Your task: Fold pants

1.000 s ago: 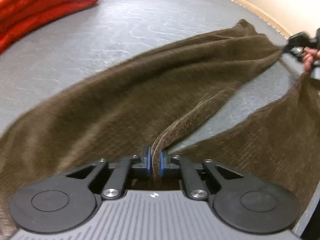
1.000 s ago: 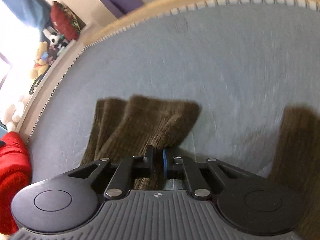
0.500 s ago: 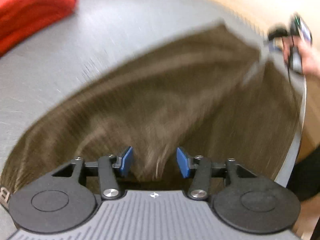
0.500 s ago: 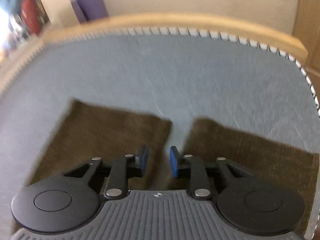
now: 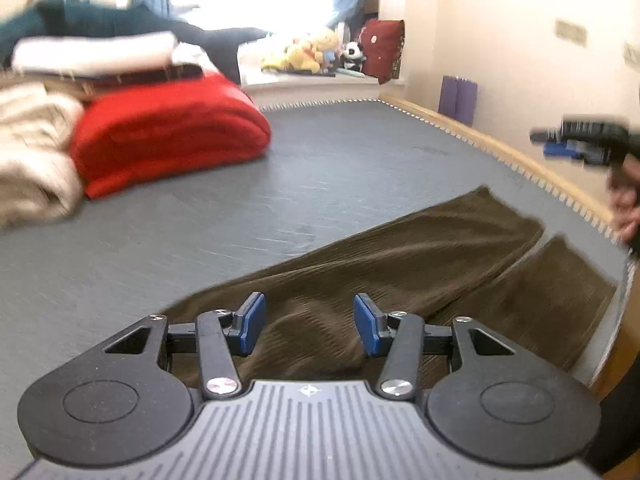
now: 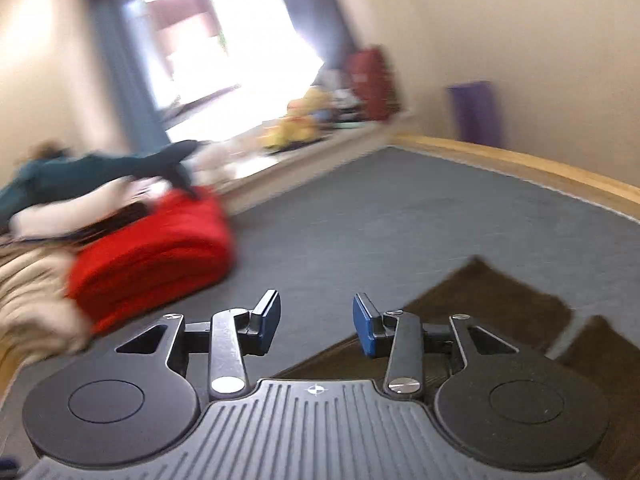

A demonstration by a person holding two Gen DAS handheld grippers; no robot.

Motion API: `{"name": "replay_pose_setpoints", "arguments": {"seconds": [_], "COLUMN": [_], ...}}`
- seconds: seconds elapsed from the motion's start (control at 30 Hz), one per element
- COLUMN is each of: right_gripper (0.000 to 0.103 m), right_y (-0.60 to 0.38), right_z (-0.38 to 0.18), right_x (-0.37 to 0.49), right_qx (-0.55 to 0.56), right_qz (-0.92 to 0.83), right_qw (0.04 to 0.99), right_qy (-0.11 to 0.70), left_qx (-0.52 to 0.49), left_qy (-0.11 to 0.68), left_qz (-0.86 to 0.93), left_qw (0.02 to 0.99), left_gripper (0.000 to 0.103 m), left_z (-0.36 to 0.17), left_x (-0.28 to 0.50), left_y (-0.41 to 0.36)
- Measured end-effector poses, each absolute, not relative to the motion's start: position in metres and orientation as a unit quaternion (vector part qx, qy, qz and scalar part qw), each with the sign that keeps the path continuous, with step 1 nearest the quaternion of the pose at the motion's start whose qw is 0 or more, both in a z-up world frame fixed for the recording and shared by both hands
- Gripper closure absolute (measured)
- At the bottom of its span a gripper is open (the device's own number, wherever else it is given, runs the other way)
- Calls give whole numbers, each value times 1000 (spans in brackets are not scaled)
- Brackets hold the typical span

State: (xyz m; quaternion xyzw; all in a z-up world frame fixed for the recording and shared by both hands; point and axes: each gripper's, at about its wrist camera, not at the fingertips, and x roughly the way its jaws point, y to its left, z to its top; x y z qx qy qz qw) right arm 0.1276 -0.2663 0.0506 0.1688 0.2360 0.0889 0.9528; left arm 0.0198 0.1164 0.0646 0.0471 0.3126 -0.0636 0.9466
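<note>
Two grippers stood clear above the pants (image 5: 420,264), which lay flat on the grey mat (image 5: 320,184) along its near edge, both legs side by side and reaching toward the wooden rim (image 5: 520,156). The left gripper (image 5: 309,322) was apart and empty; the right gripper (image 6: 316,322) was opening, nothing between its pads. Bare mat ran from the pants to the red blanket (image 5: 168,132) at far left.

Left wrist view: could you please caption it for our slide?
Open left gripper above brown pants lying flat on grey mattress.
</note>
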Motion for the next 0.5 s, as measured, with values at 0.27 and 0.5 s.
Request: {"name": "replay_pose_setpoints", "arguments": {"seconds": [0.27, 0.5], "right_gripper": [60, 61], "right_y": [-183, -83], "right_z": [36, -32], "right_x": [50, 13], "right_qx": [109, 38], "right_qz": [211, 278], "right_qw": [930, 869], "right_qy": [280, 408], "left_qx": [-24, -88], "left_qy": [381, 486], "left_qz": [-11, 48], "left_qw": [924, 868], "left_gripper": [49, 53], "left_z": [30, -5], "left_x": [-8, 1], "left_y": [168, 228]}}
